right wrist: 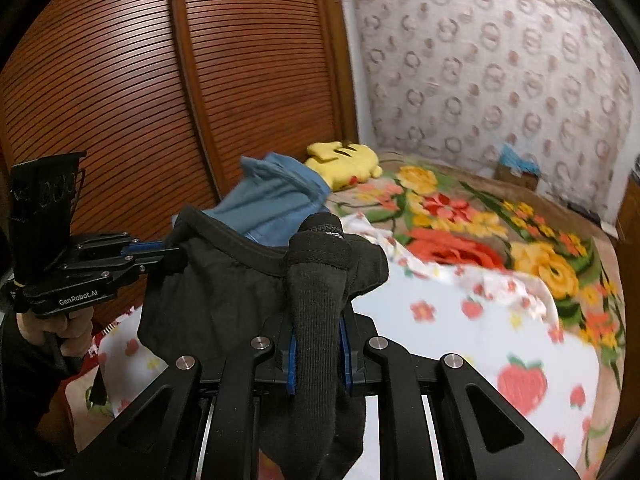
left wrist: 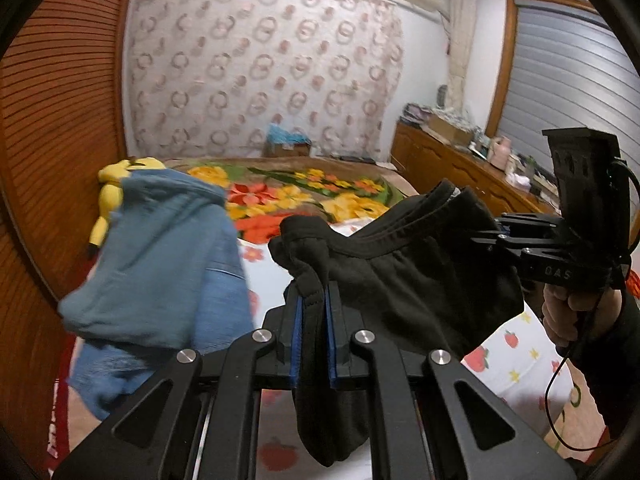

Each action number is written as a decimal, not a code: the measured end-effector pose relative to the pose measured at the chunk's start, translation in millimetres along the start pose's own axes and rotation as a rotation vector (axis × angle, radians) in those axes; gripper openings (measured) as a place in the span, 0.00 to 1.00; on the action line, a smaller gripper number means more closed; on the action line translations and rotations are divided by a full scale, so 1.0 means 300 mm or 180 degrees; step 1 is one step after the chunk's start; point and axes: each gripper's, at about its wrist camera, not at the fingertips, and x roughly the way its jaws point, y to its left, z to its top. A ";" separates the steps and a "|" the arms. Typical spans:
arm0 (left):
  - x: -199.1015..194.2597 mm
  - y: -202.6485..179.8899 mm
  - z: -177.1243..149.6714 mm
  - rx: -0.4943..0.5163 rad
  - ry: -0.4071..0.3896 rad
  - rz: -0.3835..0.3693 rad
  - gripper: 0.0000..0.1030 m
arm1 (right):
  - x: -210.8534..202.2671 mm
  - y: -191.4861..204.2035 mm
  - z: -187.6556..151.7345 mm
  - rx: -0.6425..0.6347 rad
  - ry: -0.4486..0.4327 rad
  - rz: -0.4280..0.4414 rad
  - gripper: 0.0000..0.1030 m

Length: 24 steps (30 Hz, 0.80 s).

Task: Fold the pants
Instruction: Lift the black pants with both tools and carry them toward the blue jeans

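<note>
The left gripper (left wrist: 314, 312) and the right gripper (right wrist: 318, 344) are each clamping one end of the waistband of the black knit cotton pants (left wrist: 408, 264), the blue-lined jaws standing narrow with a bunched fold of fabric pressed between them. Holding the garment at two points is probably serving to spread the waistband and let the legs hang, so that the cloth is straightening under its own weight before being laid flat for folding. The pants are hanging in the air between the two tools, above the bed with the white strawberry-printed sheet (right wrist: 460, 320), and are not lying on it where visible. The fabric is looking soft, matte and thick, with a ribbed elastic edge sagging in a shallow curve between the grips; below the jaws it is gathering into loose rolls. A blue-grey cotton garment (left wrist: 160, 260) is hanging just behind the pants, beside a yellow plush toy (right wrist: 344, 160).
</note>
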 end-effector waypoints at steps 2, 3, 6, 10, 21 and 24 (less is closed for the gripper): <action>-0.013 0.038 0.016 -0.0052 -0.0061 0.0059 0.11 | 0.040 0.006 0.035 -0.0075 -0.0006 0.0028 0.16; -0.017 0.056 0.023 -0.0069 -0.0079 0.0085 0.11 | 0.055 0.008 0.048 -0.0107 -0.0018 0.0043 0.16; -0.027 0.094 0.043 -0.0072 -0.0138 0.0188 0.11 | 0.107 0.008 0.089 -0.0192 -0.0066 0.0088 0.15; -0.032 0.143 0.063 -0.0096 -0.0210 0.0303 0.11 | 0.188 0.018 0.158 -0.0311 -0.0101 0.0104 0.16; -0.046 0.254 0.048 -0.0287 -0.0351 0.0642 0.11 | 0.461 0.059 0.318 -0.0748 -0.0052 0.0158 0.15; -0.041 0.282 0.038 -0.0365 -0.0343 0.0702 0.11 | 0.541 0.073 0.355 -0.0845 0.0008 0.0172 0.16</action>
